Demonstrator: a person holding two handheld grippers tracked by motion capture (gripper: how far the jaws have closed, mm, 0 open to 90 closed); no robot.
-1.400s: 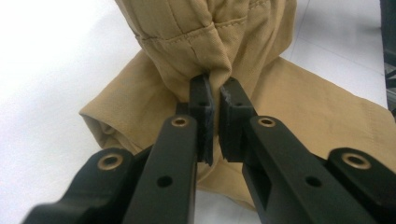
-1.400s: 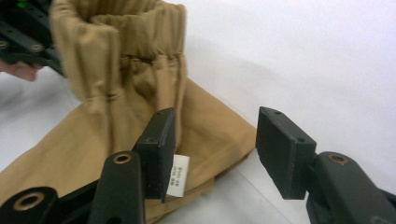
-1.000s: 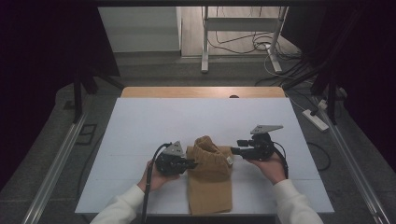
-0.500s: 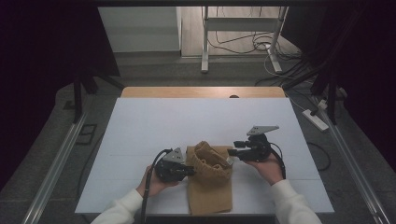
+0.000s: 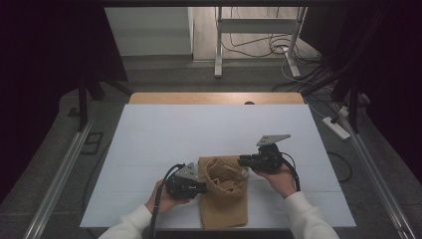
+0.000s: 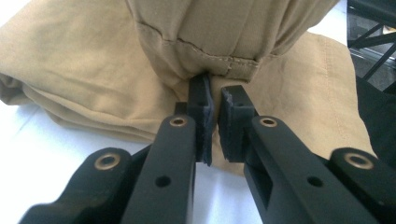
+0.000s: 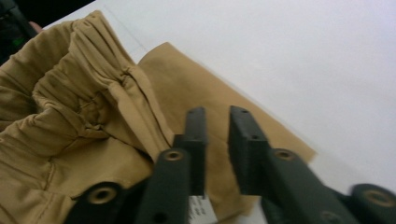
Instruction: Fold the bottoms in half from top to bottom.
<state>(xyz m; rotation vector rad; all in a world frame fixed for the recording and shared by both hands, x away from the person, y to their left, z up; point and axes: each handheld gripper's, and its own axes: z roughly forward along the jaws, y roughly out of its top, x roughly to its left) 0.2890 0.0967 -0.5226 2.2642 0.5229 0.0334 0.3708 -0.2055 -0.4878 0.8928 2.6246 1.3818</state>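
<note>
Trousers, tan, lie crumpled at the table's near edge. Left gripper pinches a stitched hem. Right gripper, jaws just narrowing, nothing visibly between them. Right gripper view shows a white label, unreadable.

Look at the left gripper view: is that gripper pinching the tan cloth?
Yes, the left gripper has its jaws shut on a stitched fold of the tan cloth.
</note>
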